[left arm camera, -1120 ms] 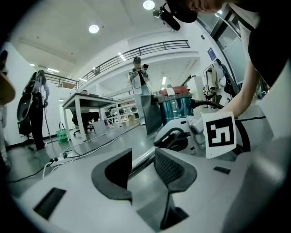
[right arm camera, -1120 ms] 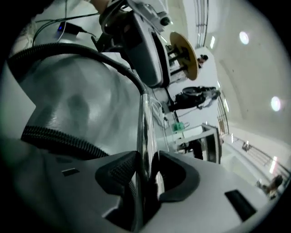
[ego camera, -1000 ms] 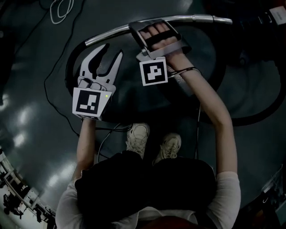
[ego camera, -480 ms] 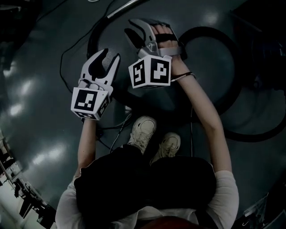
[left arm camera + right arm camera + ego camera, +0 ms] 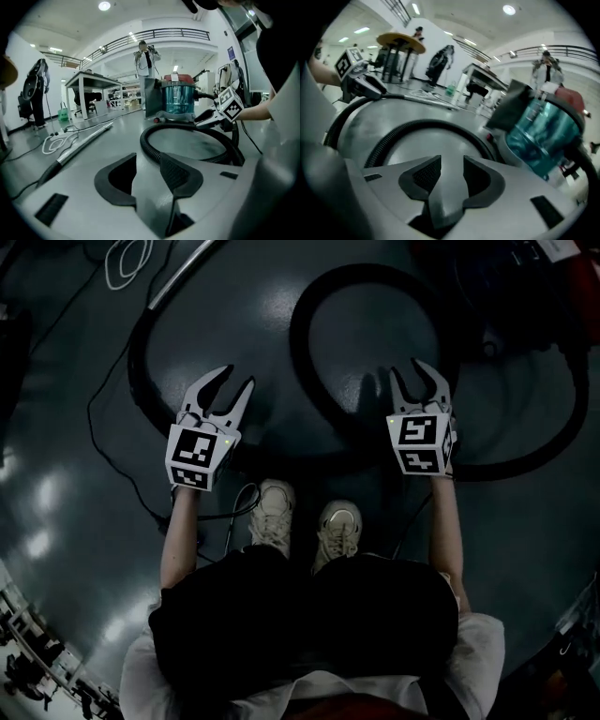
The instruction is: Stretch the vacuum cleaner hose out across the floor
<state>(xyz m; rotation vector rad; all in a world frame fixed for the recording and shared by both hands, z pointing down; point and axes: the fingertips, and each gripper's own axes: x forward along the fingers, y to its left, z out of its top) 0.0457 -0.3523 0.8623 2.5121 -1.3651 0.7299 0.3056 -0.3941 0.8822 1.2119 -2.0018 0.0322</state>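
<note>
The black ribbed vacuum hose (image 5: 309, 362) lies in curved loops on the dark floor ahead of my feet. One arc (image 5: 154, 150) runs just beyond my left gripper's tips. Another arc (image 5: 408, 126) curves in front of my right gripper. The teal and red vacuum cleaner (image 5: 176, 98) stands at the hose's far end. My left gripper (image 5: 234, 381) hovers open and empty above the floor left of the loop. My right gripper (image 5: 406, 369) is open and empty over the loop's right side. Neither gripper touches the hose.
A metal wand (image 5: 183, 268) lies at the upper left, joined to the hose's other arc (image 5: 141, 362). A white cable (image 5: 127, 259) is coiled beyond it. Thin black cords (image 5: 103, 437) trail by my feet. A table (image 5: 89, 82) and a standing person (image 5: 147, 56) are far off.
My right gripper has swung from beside the metal wand at top centre down to the right, over the hose loop. The left gripper has stayed about where it was, still open.
</note>
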